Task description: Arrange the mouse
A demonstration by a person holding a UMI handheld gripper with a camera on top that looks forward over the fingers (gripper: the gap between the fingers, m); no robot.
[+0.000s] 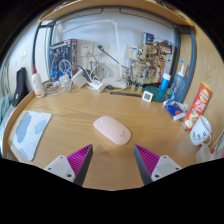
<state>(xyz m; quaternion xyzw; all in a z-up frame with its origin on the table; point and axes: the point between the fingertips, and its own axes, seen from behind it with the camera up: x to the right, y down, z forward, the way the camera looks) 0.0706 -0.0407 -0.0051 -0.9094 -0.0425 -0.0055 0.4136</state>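
Observation:
A pale pink mouse [112, 129] lies on the wooden desk [70, 112], just ahead of my fingers and a little between their tips. A light patterned mouse mat [28, 133] lies on the desk to the left of the mouse. My gripper [113, 158] is open, with nothing between the magenta pads [81, 157]; bare desk shows in the gap. The mouse is apart from both fingers.
At the back of the desk stand bottles [38, 82], cables and a power strip [95, 84], a small white clock [147, 96] and a blue cup [164, 88]. To the right are an orange packet [198, 103] and a white mug [199, 129].

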